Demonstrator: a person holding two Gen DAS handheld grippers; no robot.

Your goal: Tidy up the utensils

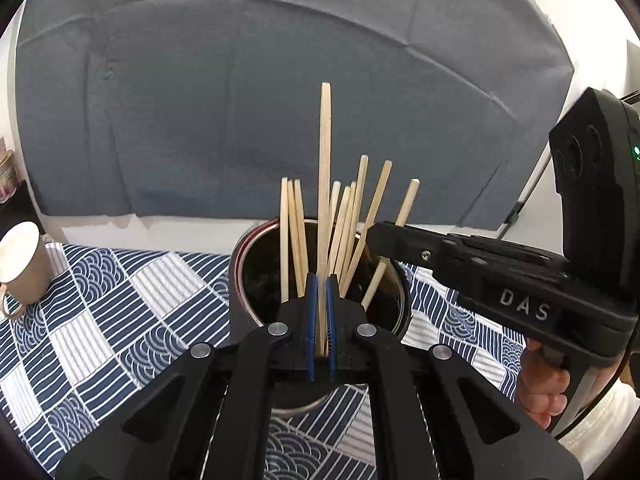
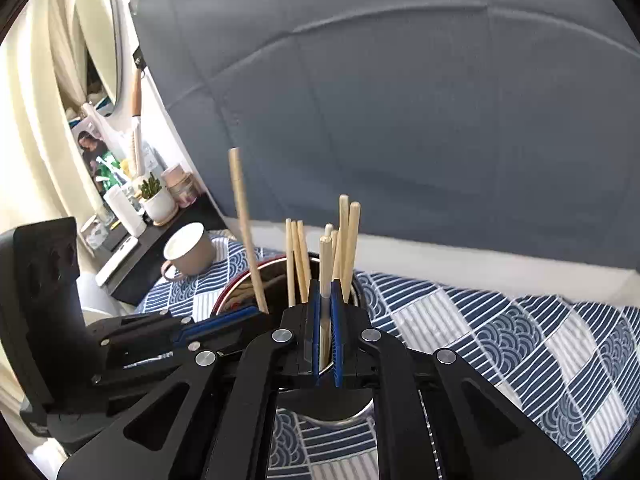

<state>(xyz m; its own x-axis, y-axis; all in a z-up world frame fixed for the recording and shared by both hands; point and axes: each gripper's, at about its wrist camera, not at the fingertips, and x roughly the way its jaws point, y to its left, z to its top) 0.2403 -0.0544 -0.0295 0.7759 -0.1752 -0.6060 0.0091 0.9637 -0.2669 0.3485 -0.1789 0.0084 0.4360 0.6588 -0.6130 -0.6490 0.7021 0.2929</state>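
Observation:
A round metal holder (image 1: pixel 244 268) with a red rim stands on the patterned cloth and holds several wooden chopsticks (image 1: pixel 352 224). My left gripper (image 1: pixel 320 280) is shut on one chopstick (image 1: pixel 325 160) that stands upright over the holder, taller than the others. My right gripper (image 2: pixel 328 284) is shut on another chopstick (image 2: pixel 326 260), upright at the holder's (image 2: pixel 236 292) near rim. The right gripper shows in the left wrist view (image 1: pixel 384 236) at the holder's right rim. The left gripper shows in the right wrist view (image 2: pixel 240 316), with its tall chopstick (image 2: pixel 244 220).
A beige mug (image 1: pixel 22 264) stands on the blue and white cloth (image 1: pixel 120 320) at the left; it also shows in the right wrist view (image 2: pixel 190 254). A grey padded headboard (image 1: pixel 240 100) rises behind. A dark side table (image 2: pixel 132 256) holds a potted plant, jars and a phone.

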